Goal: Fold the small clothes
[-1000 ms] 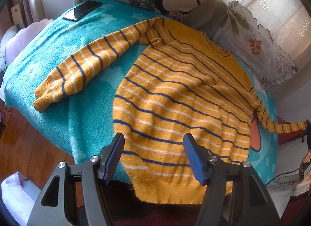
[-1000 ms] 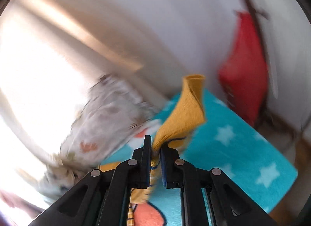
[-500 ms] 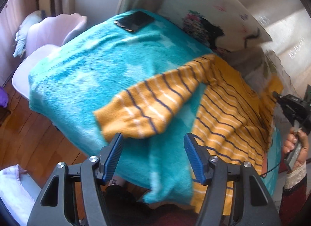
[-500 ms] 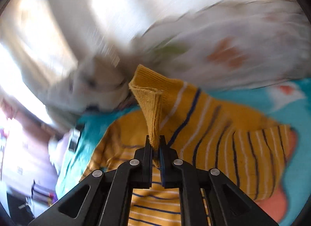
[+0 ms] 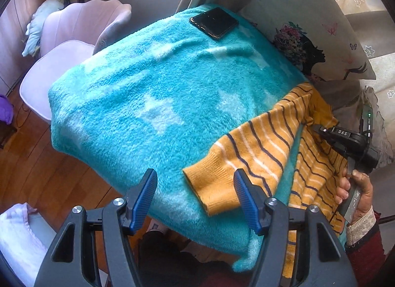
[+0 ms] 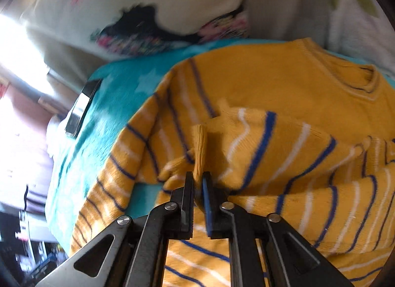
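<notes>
A fluffy teal blanket (image 5: 153, 94) with pale stars is covering the bed, draping over its near edge above the wooden floor (image 5: 47, 171). A black phone (image 5: 214, 23) is lying near the blanket's far edge. A yellow striped sweater (image 5: 259, 148) is lying along the right side, one cuff reaching toward the near edge. Printed pillows (image 5: 316, 37) are leaning at the far right corner.

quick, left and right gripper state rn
Left gripper: open, empty, above the sleeve cuff.
Right gripper: shut on the sweater's other cuff.
</notes>
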Demonstrator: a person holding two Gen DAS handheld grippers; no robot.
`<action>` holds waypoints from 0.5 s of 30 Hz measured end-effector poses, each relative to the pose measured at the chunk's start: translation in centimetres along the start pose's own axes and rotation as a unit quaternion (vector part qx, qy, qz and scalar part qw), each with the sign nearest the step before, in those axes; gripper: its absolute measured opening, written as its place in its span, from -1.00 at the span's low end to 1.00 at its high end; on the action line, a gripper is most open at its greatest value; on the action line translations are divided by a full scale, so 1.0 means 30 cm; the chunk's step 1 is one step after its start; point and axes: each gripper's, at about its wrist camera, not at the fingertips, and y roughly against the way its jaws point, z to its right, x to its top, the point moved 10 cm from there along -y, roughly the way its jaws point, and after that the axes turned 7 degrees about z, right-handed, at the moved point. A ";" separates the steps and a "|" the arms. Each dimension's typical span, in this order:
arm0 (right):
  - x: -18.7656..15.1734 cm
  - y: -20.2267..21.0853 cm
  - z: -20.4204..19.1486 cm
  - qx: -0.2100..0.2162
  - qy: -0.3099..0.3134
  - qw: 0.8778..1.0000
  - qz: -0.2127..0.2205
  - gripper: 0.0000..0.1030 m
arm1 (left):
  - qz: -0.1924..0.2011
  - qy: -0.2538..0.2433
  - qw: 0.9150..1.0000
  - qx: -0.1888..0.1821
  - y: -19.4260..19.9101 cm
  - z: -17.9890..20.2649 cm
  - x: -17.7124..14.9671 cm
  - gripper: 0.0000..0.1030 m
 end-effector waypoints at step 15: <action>-0.318 0.156 -0.602 0.142 0.185 0.969 -0.077 0.02 | 0.057 0.073 0.994 0.058 0.071 -0.272 0.170 0.27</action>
